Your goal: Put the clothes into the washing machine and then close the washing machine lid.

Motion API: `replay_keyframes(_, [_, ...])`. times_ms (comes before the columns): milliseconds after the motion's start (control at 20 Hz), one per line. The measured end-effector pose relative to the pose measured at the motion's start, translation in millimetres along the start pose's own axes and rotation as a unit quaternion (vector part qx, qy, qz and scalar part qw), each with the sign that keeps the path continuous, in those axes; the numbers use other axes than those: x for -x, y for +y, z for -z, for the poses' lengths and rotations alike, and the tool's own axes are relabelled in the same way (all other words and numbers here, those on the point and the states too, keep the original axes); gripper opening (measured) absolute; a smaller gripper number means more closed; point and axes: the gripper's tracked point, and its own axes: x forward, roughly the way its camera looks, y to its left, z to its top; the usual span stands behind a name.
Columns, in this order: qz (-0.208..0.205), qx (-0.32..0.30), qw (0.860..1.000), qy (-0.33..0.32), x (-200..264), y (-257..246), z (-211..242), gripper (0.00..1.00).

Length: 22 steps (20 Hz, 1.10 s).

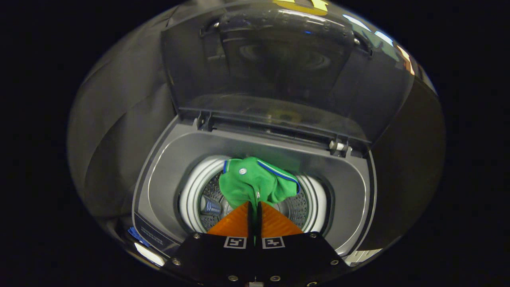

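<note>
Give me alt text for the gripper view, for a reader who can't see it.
The gripper holds a green garment pinched between its closed jaws, above the round drum of a top-loading washing machine. The lid stands raised behind the opening.

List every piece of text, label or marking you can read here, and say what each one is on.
Nothing here can be read.
Sticker on the washing machine front corner: white lines of print, too small and blurred.
Square coded markers on the gripper, which is shut on the green garment: patterns, not words.
</note>
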Motion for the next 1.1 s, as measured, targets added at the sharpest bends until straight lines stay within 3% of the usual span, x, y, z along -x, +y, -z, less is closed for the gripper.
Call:
replay_keyframes(200, [0.019, -0.002, 1.000, 0.011, -6.6, -6.7, 11.8, 0.02])
replay_keyframes(250, [0.018, -0.003, 1.000, 0.005, -10.0, -6.7, 10.6, 0.11])
replay_keyframes(500, [0.013, -0.019, 1.000, -0.009, 0.2, -2.6, 2.1, 0.98])
replay_keyframes(800, [0.019, -0.041, 0.999, -0.026, 12.2, -2.6, -6.2, 0.98])
replay_keyframes(1100, [0.035, -0.067, 0.994, -0.073, 39.6, -16.4, -45.8, 0.98])
